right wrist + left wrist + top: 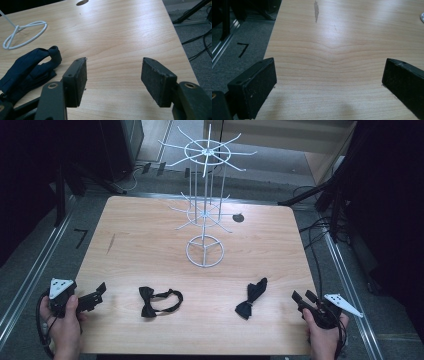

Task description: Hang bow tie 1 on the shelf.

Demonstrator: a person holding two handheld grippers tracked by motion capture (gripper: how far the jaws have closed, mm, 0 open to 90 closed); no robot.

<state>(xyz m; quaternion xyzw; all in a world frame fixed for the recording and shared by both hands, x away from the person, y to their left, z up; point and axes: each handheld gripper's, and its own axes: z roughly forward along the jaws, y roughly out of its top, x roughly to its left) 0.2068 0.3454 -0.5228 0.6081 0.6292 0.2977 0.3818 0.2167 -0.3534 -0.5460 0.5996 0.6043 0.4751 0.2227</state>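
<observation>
In the right gripper view, the dark navy fabric bow tie (27, 68) runs off the left edge, partly behind the right claw (113, 80), and the white wire display stand (23, 31) shows just its ring base. In the high view, the pale wooden bench (150, 335) loses its near edge at the bottom.

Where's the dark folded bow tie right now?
High view: the dark folded bow tie lies on the wooden table near its front right, just left of the right gripper and right of the looped black bow tie.
</observation>
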